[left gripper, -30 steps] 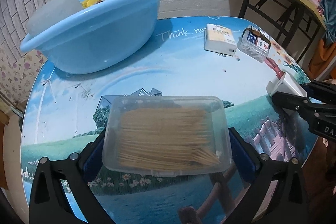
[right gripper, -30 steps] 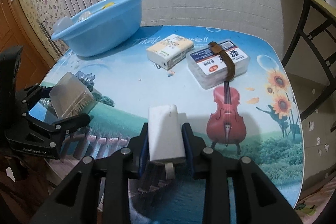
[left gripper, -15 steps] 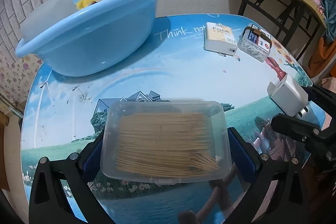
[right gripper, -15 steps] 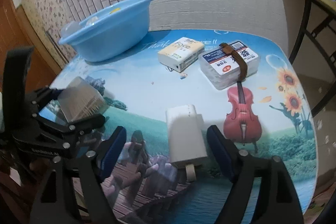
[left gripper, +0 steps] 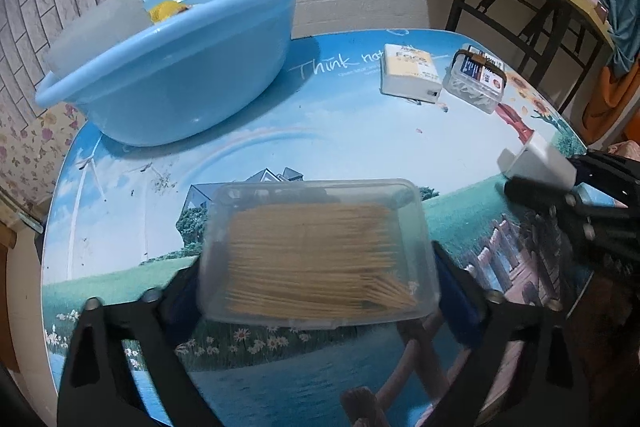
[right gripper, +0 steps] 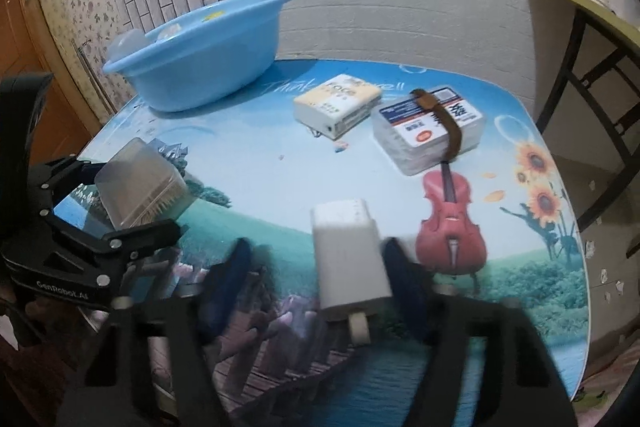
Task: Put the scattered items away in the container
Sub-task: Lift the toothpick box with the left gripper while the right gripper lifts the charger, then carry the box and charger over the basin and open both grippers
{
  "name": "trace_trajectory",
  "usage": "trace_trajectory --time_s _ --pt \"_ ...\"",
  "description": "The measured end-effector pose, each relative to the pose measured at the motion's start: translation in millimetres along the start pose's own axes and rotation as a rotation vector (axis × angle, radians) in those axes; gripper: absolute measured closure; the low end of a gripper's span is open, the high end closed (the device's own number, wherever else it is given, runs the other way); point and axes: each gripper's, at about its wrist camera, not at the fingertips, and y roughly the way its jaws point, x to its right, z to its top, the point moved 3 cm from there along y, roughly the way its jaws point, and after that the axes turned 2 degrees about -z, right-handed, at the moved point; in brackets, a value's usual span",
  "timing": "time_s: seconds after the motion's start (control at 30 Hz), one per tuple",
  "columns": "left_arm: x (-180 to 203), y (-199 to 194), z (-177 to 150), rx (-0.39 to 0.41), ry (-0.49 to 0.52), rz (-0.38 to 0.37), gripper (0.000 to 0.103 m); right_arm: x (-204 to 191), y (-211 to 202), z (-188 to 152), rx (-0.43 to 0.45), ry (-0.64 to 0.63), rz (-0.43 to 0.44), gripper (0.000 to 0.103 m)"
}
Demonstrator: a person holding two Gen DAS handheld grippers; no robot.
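The left hand-held gripper (left gripper: 318, 269) holds the clear toothpick box (left gripper: 316, 251) between its fingers, with the long side of the box lying across from one finger to the other. The blue basin (left gripper: 172, 67) stands ahead and to the left of it, at the far corner of the worktop (left gripper: 320, 131), so this arm is the nearer one to the container. The right hand-held gripper (right gripper: 316, 275) is wide open around the white charger (right gripper: 346, 255), which points its long axis forward; its right finger seems to touch the charger, the left stands apart. The basin (right gripper: 200, 63) is far to its left.
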Motion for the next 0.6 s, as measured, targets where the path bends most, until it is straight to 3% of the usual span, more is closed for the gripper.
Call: trace_trajectory --time_s 0.07,0.3,0.6 --pt "1 1 0 -0.004 0.008 -0.004 0.011 4 -1 0 0.002 0.009 -0.012 0.077" --pt "2 -8 -1 0.004 0.007 -0.019 0.011 4 -3 0 0.013 0.007 0.003 0.078" --pt "24 -62 21 0.147 0.103 -0.042 0.011 2 -26 15 0.085 0.008 0.012 0.078"
